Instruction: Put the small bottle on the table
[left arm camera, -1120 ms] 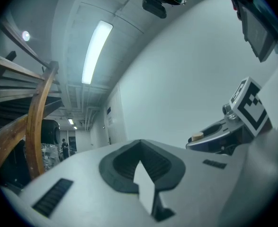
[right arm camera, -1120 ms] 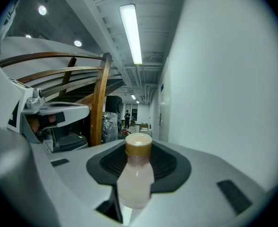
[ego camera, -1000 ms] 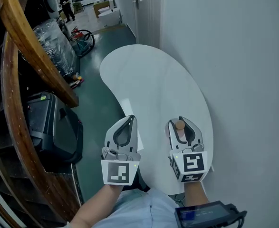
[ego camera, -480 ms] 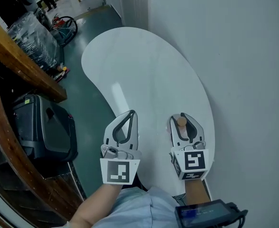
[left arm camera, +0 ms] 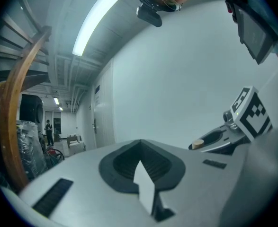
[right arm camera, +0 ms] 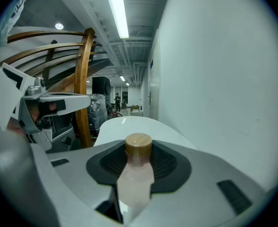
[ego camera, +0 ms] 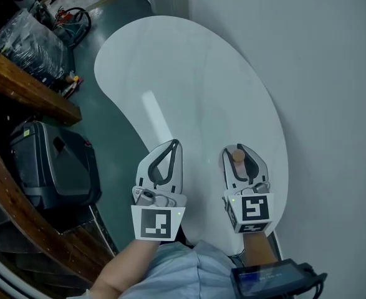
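The small bottle (ego camera: 237, 159) is pale pink with a tan cap and stands upright between the jaws of my right gripper (ego camera: 238, 148), which is shut on it. It hangs over the near end of the white kidney-shaped table (ego camera: 189, 80). In the right gripper view the bottle (right arm camera: 135, 178) fills the space between the jaws, cap uppermost. My left gripper (ego camera: 174, 144) is held beside it over the table's near left edge, shut with nothing in it. The left gripper view shows its jaw tips (left arm camera: 139, 142) meeting and the right gripper (left arm camera: 233, 129) off to the side.
A white wall (ego camera: 332, 73) runs along the table's right side. Left of the table stand a black case (ego camera: 52, 167) on the green floor, a curved wooden rail (ego camera: 20, 86) and plastic-wrapped goods (ego camera: 30, 36). A dark device (ego camera: 267, 282) sits at the person's waist.
The head view has shifted so the table lies fuller and nearer in frame. Both grippers keep their poses side by side, the bottle still in the right one.
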Available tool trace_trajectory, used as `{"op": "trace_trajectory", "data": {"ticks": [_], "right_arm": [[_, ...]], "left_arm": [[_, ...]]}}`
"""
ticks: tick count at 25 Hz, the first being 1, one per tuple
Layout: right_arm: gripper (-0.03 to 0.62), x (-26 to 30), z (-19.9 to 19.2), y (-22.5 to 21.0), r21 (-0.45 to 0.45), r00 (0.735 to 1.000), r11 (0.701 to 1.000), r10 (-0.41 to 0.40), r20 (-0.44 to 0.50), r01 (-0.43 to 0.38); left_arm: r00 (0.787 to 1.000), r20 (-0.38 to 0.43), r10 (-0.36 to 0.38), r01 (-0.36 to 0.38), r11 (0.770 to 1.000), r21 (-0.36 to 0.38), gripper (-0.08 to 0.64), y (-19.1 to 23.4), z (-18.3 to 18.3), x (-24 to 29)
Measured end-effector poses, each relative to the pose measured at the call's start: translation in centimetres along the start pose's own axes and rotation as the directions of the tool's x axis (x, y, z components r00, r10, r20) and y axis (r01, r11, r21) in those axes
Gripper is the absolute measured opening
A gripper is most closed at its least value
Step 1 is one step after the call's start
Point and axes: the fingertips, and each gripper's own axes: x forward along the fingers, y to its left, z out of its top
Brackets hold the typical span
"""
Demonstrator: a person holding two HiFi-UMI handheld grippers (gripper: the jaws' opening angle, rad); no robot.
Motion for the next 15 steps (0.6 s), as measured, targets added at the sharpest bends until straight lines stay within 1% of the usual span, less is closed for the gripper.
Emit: {"op": "trace_trajectory", "data": {"ticks": [1, 2, 3, 4, 5, 6, 10, 11, 12, 14, 15], "right_arm": [[0.126, 0.2, -0.3, 0.1, 0.002, 1.0, 1.0, 0.001, -0.008, -0.001], [0.126, 0.4, -0.6, 0.2, 0.005, 1.0, 1.0, 0.002, -0.016, -0.002], [0.126, 0.7, -0.7, 0.3, 0.007, 1.0, 1.0, 0.002, -0.023, -0.002], [0.126, 0.9, -0.9, 0.5, 0.01, 1.0, 1.0, 0.003, -0.029, -0.003], [0.127, 1.2, -1.1, 0.6, 0.012, 0.999, 1.0, 0.005, -0.035, -0.005], [0.126, 1.4, -1.4, 0.7, 0.014, 0.999, 1.0, 0.007, -0.042, -0.006], [0.126, 2.4, -3.0, 0.8, 0.027, 0.997, 1.0, 0.013, -0.072, -0.011], [0.126, 2.6, -3.3, 0.8, 0.033, 0.997, 0.999, 0.014, -0.078, -0.011], [0.126, 2.7, -3.7, 0.8, 0.037, 0.996, 0.999, 0.014, -0.083, -0.011], [0.126, 3.1, -4.3, 0.9, 0.042, 0.996, 0.999, 0.012, -0.091, -0.008], [0.126, 3.3, -4.5, 1.0, 0.043, 0.995, 0.999, 0.011, -0.095, -0.007]], "left_arm": [[1.0, -0.001, 0.016, -0.016, 0.998, -0.056, 0.0, 0.1, -0.3, 0.1], [0.999, 0.0, 0.038, -0.038, 0.991, -0.131, 0.0, 0.4, -0.6, 0.1], [0.999, -0.007, 0.035, -0.035, 0.99, -0.135, 0.0, 0.6, -0.8, 0.2], [1.0, -0.021, 0.002, -0.003, 0.998, -0.06, 0.0, 0.7, -0.9, 0.3], [0.999, -0.039, -0.031, 0.031, 0.999, 0.017, 0.0, 0.7, -1.1, 0.4], [0.997, -0.054, -0.048, 0.05, 0.997, 0.053, 0.0, 0.7, -1.3, 0.5], [0.993, -0.095, -0.064, 0.068, 0.997, 0.042, 0.0, 0.7, -2.5, 0.9], [0.993, -0.102, -0.064, 0.067, 0.997, 0.031, 0.0, 0.7, -2.9, 1.0], [0.993, -0.107, -0.057, 0.058, 0.998, 0.001, 0.0, 0.7, -3.2, 1.0], [0.994, -0.107, -0.023, 0.011, 0.994, -0.107, 0.0, 0.9, -4.0, 1.0], [0.994, -0.112, -0.015, 0.0, 0.991, -0.135, 0.0, 1.0, -4.4, 1.0]]}}
